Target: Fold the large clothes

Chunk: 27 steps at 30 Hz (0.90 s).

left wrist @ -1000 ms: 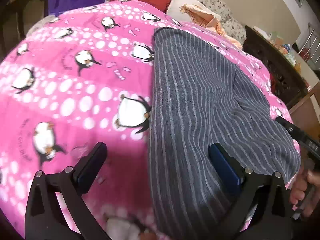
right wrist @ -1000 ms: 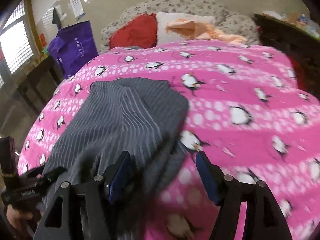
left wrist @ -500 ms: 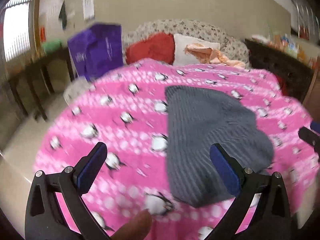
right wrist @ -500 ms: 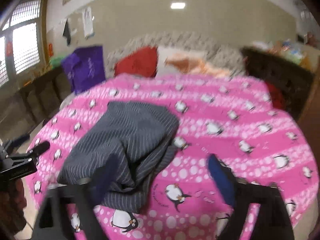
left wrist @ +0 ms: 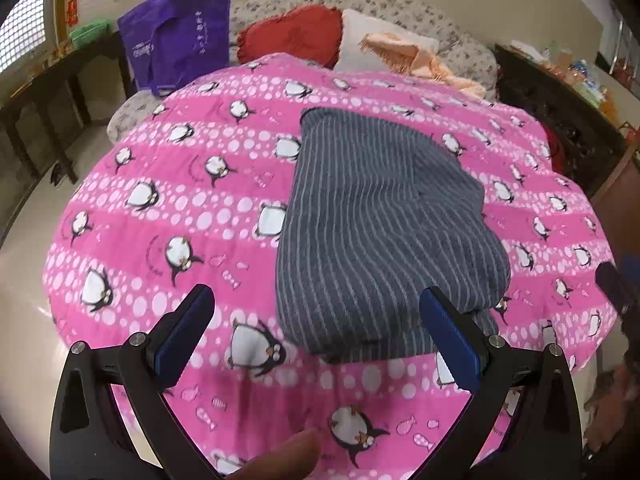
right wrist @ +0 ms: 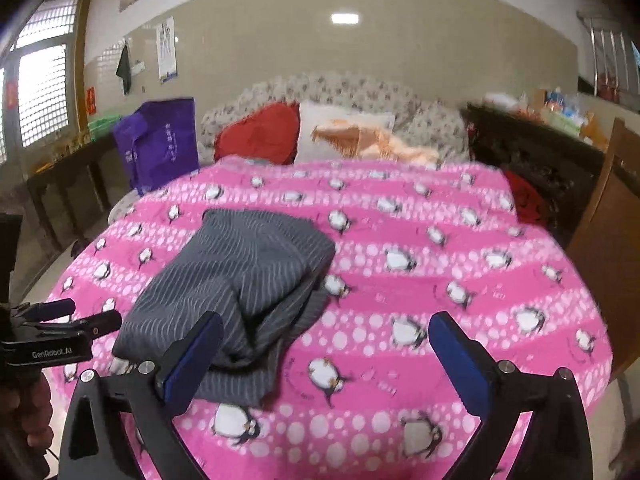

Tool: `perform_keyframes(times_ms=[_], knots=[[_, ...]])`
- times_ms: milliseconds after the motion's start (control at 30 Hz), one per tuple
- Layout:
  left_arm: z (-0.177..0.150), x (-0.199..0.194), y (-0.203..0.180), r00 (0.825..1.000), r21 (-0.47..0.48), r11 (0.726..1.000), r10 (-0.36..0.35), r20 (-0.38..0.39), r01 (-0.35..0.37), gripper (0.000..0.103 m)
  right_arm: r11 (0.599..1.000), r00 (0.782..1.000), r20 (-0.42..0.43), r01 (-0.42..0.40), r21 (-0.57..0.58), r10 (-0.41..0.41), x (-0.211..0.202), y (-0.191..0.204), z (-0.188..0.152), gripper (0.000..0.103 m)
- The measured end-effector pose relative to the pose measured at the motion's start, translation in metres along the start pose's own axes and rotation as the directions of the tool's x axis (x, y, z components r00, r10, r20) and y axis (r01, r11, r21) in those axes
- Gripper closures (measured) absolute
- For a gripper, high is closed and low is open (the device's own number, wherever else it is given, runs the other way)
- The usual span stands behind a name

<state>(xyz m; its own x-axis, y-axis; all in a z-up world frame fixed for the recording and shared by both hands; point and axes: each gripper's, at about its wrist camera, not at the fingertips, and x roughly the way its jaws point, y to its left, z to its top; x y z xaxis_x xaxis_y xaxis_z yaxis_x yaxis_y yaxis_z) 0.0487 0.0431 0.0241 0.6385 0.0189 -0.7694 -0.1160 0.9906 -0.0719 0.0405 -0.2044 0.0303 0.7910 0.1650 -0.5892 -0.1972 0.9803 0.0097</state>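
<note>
A grey striped garment (left wrist: 380, 224) lies folded in a long bundle on the pink penguin bedspread (left wrist: 180, 208). It also shows in the right wrist view (right wrist: 240, 280), left of centre. My left gripper (left wrist: 316, 332) is open and empty, held above the near end of the garment. My right gripper (right wrist: 326, 354) is open and empty, held back from the bed with its left finger over the garment's near edge. The left gripper's body (right wrist: 48, 344) shows at the left edge of the right wrist view.
A red cushion (left wrist: 292, 36), a white pillow (left wrist: 376, 40) and a peach cloth (left wrist: 424, 64) lie at the head of the bed. A purple bag (left wrist: 176, 36) stands at the far left. Dark furniture (left wrist: 560, 120) runs along the right side.
Both grippers have pulled back and up from the garment, away from the bed. The garment stays lying on the bedspread.
</note>
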Motion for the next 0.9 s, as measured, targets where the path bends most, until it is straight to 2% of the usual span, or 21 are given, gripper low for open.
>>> perform_keyframes(times_ms=[133,267,467,600,700,900], knots=[[-0.001,-0.001,0.003,0.999,-0.022,0.999,0.031,-0.031,-0.031,0.000,0.995,0.994,-0.059,-0.088,0.040,0.090,0.004,0.002,-0.007,0.006],[0.000,0.001,0.002,0.998,-0.022,0.999,0.042,-0.041,-0.043,0.000,0.997,0.997,-0.020,-0.072,0.042,0.073,-0.005,0.005,-0.010,0.006],[0.001,0.016,-0.009,0.997,0.008,0.999,0.047,-0.064,-0.046,0.000,0.987,0.988,-0.065,-0.136,0.080,0.142,0.000,0.001,-0.012,0.006],[-0.002,0.031,-0.017,0.995,0.042,0.998,0.054,-0.088,-0.051,0.000,0.986,0.990,-0.046,-0.128,0.107,0.134,0.003,-0.003,-0.016,0.006],[-0.004,0.042,-0.021,0.993,0.052,0.998,0.047,-0.108,-0.041,0.000,0.988,0.990,-0.069,-0.112,0.104,0.120,0.010,-0.004,-0.019,0.006],[-0.008,0.054,-0.026,0.991,0.064,0.998,0.031,-0.131,-0.023,0.000,0.985,0.983,-0.093,-0.148,0.091,0.157,0.019,0.001,-0.021,0.006]])
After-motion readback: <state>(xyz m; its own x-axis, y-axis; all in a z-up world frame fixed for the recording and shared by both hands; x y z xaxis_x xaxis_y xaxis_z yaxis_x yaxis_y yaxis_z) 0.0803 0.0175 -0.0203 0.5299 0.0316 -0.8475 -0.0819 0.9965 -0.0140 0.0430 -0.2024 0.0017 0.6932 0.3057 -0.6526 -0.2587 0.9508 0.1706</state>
